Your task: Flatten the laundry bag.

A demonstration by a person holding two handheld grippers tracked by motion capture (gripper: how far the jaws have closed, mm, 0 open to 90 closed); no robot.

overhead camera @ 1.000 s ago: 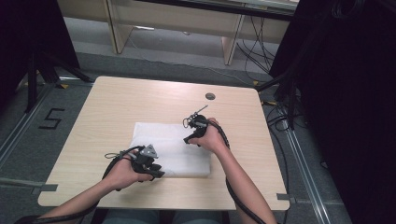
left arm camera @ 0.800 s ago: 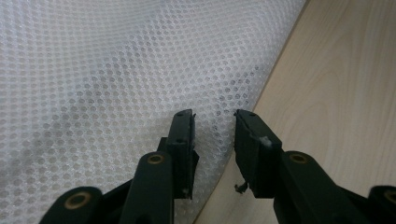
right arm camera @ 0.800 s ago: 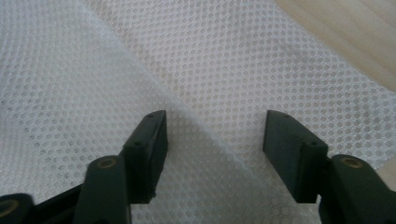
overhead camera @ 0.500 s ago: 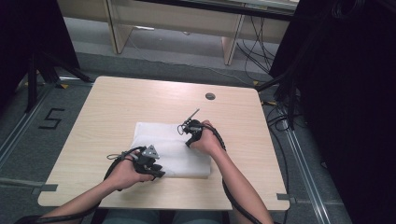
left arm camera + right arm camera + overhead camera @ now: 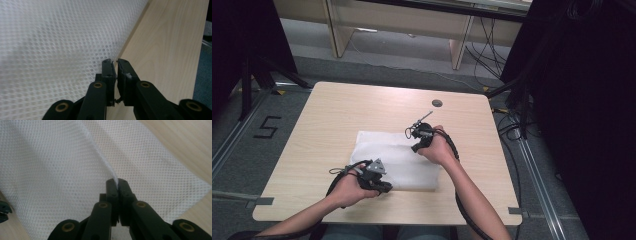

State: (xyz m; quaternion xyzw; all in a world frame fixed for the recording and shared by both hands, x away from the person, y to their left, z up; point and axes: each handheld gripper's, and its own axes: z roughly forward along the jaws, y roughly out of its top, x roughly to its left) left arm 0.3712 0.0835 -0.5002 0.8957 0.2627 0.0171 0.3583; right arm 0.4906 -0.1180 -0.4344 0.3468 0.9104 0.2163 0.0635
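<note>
The white mesh cloth (image 5: 397, 160) lies flat on the wooden table (image 5: 337, 115), between my two hands and spread out under both grippers. In my right gripper view a raised fold of the cloth (image 5: 75, 165) runs straight into my jaws, which are pinched tight on that ridge; the fabric lifts to the tips and falls away on both sides. My right gripper (image 5: 117, 182) has just been closing, and the mesh is caught between the pads. From the high view, that right gripper (image 5: 417, 137) sits over the far edge of the cloth, its cable trailing back along my forearm.

My left gripper (image 5: 115, 63) is at the cloth's near edge, where the mesh (image 5: 55, 45) meets bare wood (image 5: 170, 50). Its jaws have just been closing too and stand almost together, with a thin slit left between them; a wisp of white shows inside the gap, but I cannot tell whether the pads truly press on the cloth edge. In the high view my left gripper (image 5: 382, 184) rests low at the near side of the cloth.

Beyond my right gripper, farther across the table, a small dark round disc (image 5: 437, 103) sits in the tabletop, well apart from the cloth. Nothing lies between either gripper and the mesh. Past the table edge is grey floor with a marked numeral (image 5: 267, 127) and loose cables (image 5: 492, 55).
</note>
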